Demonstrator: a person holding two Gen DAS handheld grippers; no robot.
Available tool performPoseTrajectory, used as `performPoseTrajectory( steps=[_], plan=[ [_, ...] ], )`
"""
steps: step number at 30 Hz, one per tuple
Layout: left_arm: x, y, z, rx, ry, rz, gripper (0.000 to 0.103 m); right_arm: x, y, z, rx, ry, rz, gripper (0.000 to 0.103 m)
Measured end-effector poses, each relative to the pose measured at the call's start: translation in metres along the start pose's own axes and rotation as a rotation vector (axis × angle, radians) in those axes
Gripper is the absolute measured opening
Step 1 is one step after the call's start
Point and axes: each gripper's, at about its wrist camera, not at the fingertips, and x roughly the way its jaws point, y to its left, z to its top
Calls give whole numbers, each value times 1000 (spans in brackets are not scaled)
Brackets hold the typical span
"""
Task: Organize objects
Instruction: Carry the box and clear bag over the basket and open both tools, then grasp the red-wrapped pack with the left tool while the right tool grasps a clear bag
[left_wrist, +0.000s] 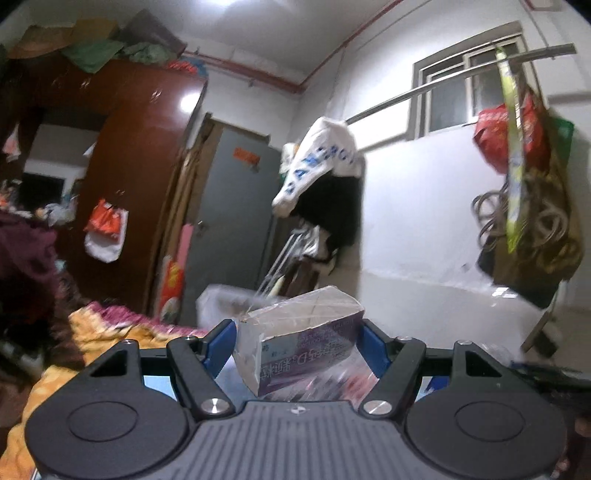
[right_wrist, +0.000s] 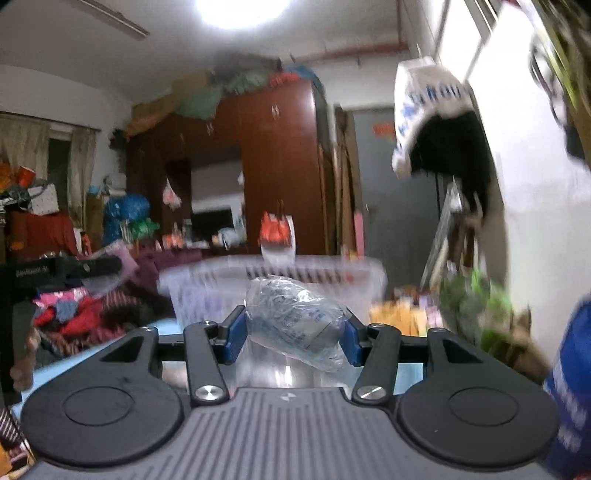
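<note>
Tongs on both sides are loaded, the left tongs (left_wrist: 297, 345) clenched on a purple medicine box (left_wrist: 306, 350) and the right tongs (right_wrist: 293, 334) on a crumpled plastic packet (right_wrist: 295, 325), both held aloft, likely bound for the translucent basket (right_wrist: 365, 291) ahead.

Clear basket (right_wrist: 280, 284) smeared by motion blur, purple box (left_wrist: 306, 354) lettering unreadable, blue object (right_wrist: 569, 387), possibly packaging, cropped at right edge

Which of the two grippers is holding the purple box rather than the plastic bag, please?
The left gripper holds the purple box; the right gripper clamps a crumpled clear plastic bag.
</note>
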Motion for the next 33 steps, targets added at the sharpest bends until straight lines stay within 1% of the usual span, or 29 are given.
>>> performPoseTrajectory(
  steps=[1, 2, 5, 8, 10, 11, 12, 13, 14, 15, 18, 19, 20, 21, 23, 24, 25, 26, 27, 28, 30, 31, 32, 33],
  plan=[
    [8, -6, 9, 5, 7, -10, 74, 8, 3, 12, -24, -13, 9, 55],
    [19, -12, 19, 10, 18, -17, 74, 21, 4, 26, -49, -11, 0, 55],
    [60, -25, 41, 4, 84, 3, 74, 69, 1, 52, -70, 57, -29, 55],
    [101, -31, 45, 10, 174, 39, 74, 113, -6, 57, -68, 143, -48, 55],
    [118, -29, 39, 18, 209, 76, 75, 133, -8, 53, -88, 184, -57, 57],
    [126, -28, 36, 22, 212, 95, 77, 138, -8, 51, -98, 193, -59, 59],
    [131, -25, 34, 24, 217, 111, 81, 140, -8, 49, -106, 194, -64, 76],
    [139, -23, 32, 18, 243, 132, 95, 140, -8, 47, -111, 189, -84, 100],
    [141, -19, 31, 6, 264, 149, 98, 135, -8, 45, -107, 173, -113, 103],
    [138, -17, 29, 2, 271, 153, 98, 124, -9, 44, -94, 147, -125, 103],
    [105, -21, 21, 32, 233, 119, 100, 76, -21, 39, 10, 77, -54, 103],
    [87, -24, 13, 38, 223, 112, 101, 63, -26, 33, 38, 65, -43, 103],
    [72, -28, 7, 43, 219, 105, 101, 50, -32, 24, 65, 76, -40, 103],
    [56, -34, -4, 50, 226, 83, 101, 47, -39, 16, 75, 126, -39, 103],
    [33, -46, -27, 66, 260, 35, 101, 48, -54, -8, 86, 263, -34, 103],
    [25, -50, -38, 70, 274, 21, 101, 52, -60, -19, 90, 332, -33, 90],
    [19, -55, -48, 68, 291, 8, 101, 55, -64, -27, 93, 369, -33, 71],
    [16, -60, -57, 65, 312, -8, 101, 60, -69, -33, 97, 406, -28, 65],
    [15, -63, -65, 63, 332, -22, 101, 65, -73, -37, 110, 432, -23, 63],
    [16, -65, -70, 65, 346, -32, 101, 68, -75, -40, 126, 443, -13, 63],
    [20, -72, -78, 100, 360, -31, 101, 75, -71, -47, 120, 490, 31, 62],
    [22, -74, -81, 113, 366, -16, 101, 79, -71, -49, 108, 499, 34, 62],
    [24, -74, -83, 115, 376, -2, 100, 79, -69, -50, 101, 487, 29, 61],
    [24, -71, -84, 109, 384, -3, 100, 78, -68, -50, 98, 486, 30, 59]
  ],
)
